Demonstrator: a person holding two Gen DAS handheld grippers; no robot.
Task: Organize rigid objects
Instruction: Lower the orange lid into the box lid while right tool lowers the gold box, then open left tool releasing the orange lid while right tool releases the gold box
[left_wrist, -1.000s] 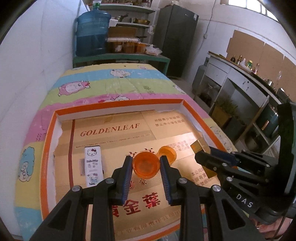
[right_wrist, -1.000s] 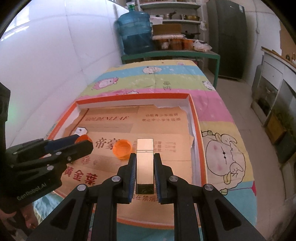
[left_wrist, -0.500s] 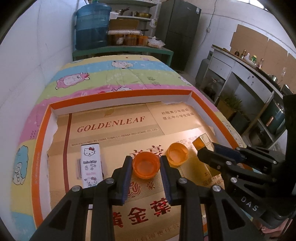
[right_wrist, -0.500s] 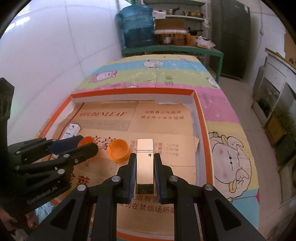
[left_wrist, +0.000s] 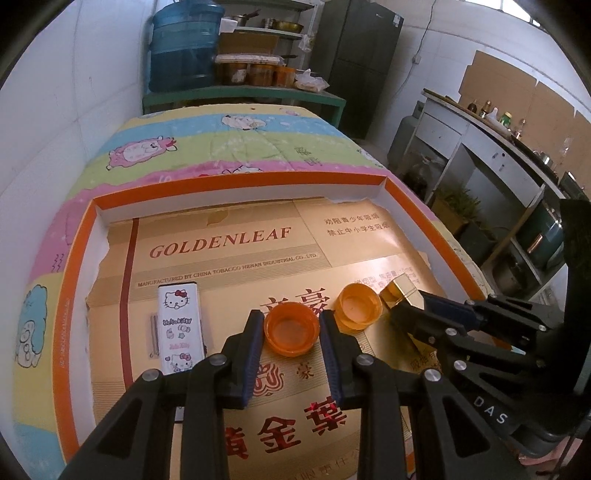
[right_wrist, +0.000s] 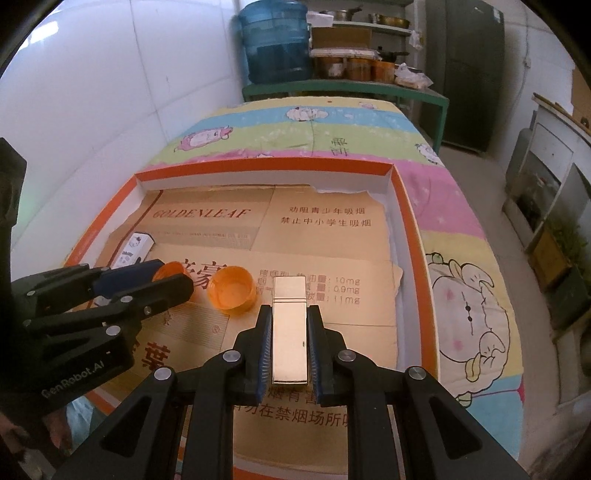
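Orange cup (left_wrist: 291, 328) sits pinched in the left hand-held gripper (left_wrist: 291, 334); the right hand-held gripper (right_wrist: 290, 341) squeezes a gold box (right_wrist: 290, 328). Next, I think, both go down side by side.

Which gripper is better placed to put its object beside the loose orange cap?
Left. The left gripper holds an orange cap right next to the loose orange cap; the right gripper holds the gold box.

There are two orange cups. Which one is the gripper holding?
The orange cup squeezed in the left gripper, nearer the Hello Kitty box. The other orange cup sits free on the cardboard, closer to the gold box that the right gripper holds.
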